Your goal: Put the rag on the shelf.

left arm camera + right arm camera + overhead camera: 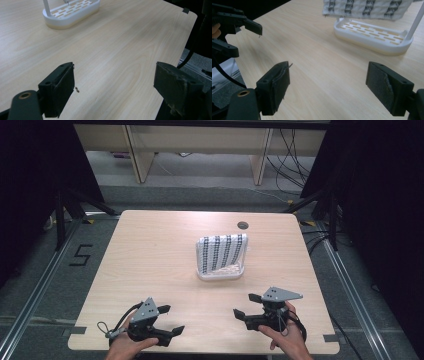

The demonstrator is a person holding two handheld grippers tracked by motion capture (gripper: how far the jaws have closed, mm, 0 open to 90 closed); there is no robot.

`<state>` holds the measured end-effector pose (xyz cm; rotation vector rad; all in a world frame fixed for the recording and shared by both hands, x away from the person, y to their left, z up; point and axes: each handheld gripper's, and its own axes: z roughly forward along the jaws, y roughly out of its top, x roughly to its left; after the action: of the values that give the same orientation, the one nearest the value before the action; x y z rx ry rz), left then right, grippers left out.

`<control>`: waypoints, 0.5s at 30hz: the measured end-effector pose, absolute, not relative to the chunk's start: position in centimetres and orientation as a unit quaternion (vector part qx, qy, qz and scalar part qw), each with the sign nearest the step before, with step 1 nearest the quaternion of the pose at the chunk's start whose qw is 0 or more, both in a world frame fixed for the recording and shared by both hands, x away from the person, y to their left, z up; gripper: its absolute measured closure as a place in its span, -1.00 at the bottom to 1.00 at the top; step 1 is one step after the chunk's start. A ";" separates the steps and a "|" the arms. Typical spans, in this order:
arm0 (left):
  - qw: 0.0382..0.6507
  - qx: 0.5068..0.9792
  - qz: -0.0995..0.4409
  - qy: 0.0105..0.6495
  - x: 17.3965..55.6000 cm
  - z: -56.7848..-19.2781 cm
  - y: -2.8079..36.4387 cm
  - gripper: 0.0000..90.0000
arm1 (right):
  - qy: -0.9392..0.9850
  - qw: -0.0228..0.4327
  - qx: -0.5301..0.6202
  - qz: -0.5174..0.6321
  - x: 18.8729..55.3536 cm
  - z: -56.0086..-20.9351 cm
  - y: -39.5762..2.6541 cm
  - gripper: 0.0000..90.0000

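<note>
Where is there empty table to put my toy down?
Bare wood lies left of the white rack holding the striped cloth, and between it and the two hand-held grippers. The near edge is crowded by the left and right ones.

Only the white rack draped with a striped cloth stands mid-table, leaving bare wood toward every edge.

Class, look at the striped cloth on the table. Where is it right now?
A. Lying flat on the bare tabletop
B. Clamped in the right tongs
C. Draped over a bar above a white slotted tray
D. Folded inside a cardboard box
C: the striped cloth hangs over the bar of the white slotted rack, while the left tongs and right tongs stand open near the table's front edge, holding nothing.
</note>
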<state>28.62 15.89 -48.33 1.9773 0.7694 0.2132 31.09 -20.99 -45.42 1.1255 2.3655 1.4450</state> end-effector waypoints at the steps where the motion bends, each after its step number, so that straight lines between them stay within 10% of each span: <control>1: 0.482 0.812 0.088 0.318 28.5 -48.6 15.9 -0.64 | 0.791 0.086 0.367 0.481 31.1 -45.9 -21.1 -0.55; 15: 0.461 0.820 0.093 0.326 27.5 -49.6 16.0 -0.65 | 0.827 0.087 0.340 0.439 28.9 -48.1 -20.4 -0.63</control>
<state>27.49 16.05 -49.59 2.0167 0.8023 0.2298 28.87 -20.36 -48.12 1.0137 2.4630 1.3072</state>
